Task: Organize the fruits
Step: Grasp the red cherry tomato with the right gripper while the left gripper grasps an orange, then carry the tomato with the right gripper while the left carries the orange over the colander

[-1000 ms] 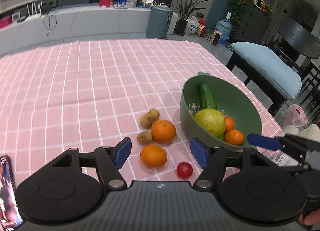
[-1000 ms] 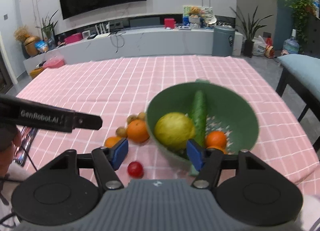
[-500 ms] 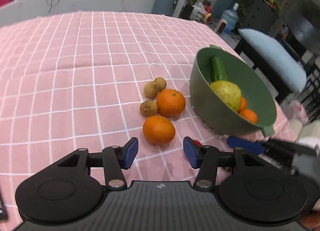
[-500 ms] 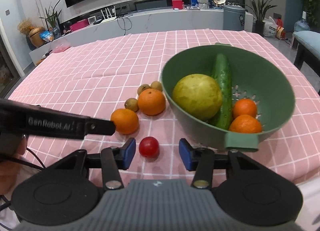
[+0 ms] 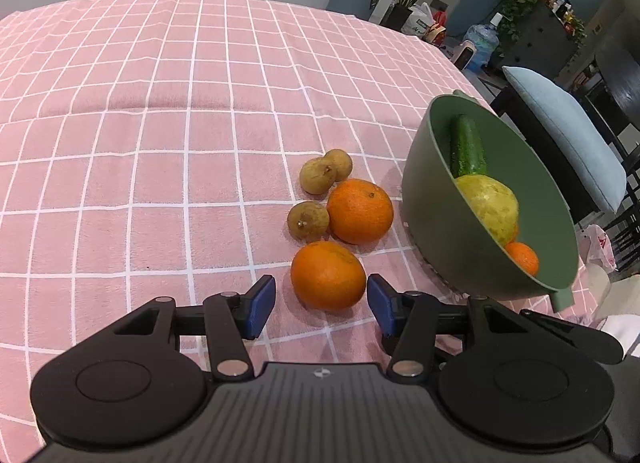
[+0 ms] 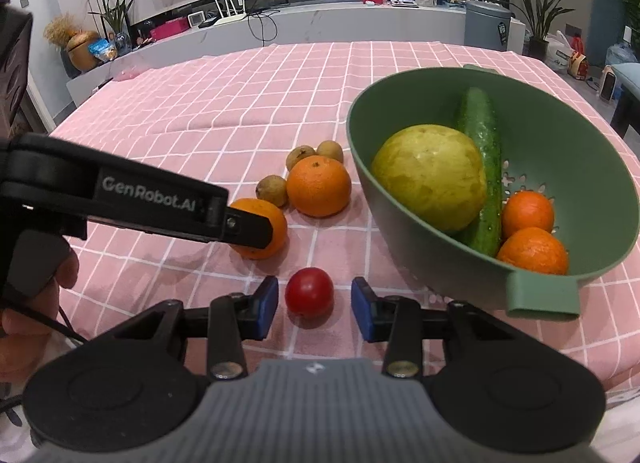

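Note:
A green colander bowl (image 5: 436, 199) (image 6: 600, 167) on the pink checked cloth holds a cucumber (image 6: 482, 167), a yellow-green round fruit (image 6: 430, 177) and two oranges (image 6: 528, 213). On the cloth beside it lie two oranges (image 5: 327, 275) (image 5: 360, 210), three small brown fruits (image 5: 308, 219) and a red tomato (image 6: 309, 291). My left gripper (image 5: 321, 303) is open with the near orange between its fingers, not touching. My right gripper (image 6: 315, 305) is open around the tomato, not touching.
The left gripper's arm (image 6: 120, 195) crosses the right wrist view at left, covering part of the near orange (image 6: 264, 229). A chair with a light blue cushion (image 5: 568, 135) stands past the table's right edge. A grey bin (image 6: 486, 25) stands behind the table.
Both grippers moved forward and down. The near orange now sits between the left fingers and the tomato between the right fingers. Both stay open.

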Available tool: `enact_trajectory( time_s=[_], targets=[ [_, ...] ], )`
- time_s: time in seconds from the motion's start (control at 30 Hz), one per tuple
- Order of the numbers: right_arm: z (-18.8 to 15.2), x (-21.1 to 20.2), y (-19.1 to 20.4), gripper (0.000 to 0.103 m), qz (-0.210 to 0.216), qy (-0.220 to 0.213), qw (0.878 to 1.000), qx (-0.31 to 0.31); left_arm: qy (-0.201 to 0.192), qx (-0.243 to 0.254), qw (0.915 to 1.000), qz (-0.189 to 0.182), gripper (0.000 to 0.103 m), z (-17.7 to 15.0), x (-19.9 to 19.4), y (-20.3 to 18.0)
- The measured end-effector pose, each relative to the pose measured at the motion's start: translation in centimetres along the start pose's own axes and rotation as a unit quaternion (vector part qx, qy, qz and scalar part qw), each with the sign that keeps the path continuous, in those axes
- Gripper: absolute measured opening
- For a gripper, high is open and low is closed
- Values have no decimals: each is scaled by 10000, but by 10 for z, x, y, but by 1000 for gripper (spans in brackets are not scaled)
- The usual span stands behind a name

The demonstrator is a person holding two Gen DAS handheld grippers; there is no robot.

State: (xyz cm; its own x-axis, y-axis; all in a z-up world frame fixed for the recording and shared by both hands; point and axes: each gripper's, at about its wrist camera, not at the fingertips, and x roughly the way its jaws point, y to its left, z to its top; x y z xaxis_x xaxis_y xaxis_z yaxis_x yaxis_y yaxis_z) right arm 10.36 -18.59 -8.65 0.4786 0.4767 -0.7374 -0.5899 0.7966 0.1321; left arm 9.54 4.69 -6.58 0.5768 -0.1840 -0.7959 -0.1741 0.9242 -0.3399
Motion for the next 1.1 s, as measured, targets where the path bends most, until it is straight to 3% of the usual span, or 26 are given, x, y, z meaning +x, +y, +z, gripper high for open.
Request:
enact_trajectory(
  time_s=[0.2,0.33,0.43,0.67,1.1],
  targets=[
    [-1,4,3,30,28,40,9999,-94,-21,196,9998,28,61,2,10,-10],
    [0,6,4,29,44,81,9999,-141,-53,329,9994,87,50,0,10,-14],
    [0,6,4,23,68,102,9998,-132,-54,275,9996,30,50,-1,8,-11],
    [0,4,2,23,88,82,9999,-55,-173,292,9994,-5,49,-3,-1,-13],
    [7,-49,-2,23,295,-308,9990,135,-581,605,9965,18,49,-4,-51,-36]
  ],
)
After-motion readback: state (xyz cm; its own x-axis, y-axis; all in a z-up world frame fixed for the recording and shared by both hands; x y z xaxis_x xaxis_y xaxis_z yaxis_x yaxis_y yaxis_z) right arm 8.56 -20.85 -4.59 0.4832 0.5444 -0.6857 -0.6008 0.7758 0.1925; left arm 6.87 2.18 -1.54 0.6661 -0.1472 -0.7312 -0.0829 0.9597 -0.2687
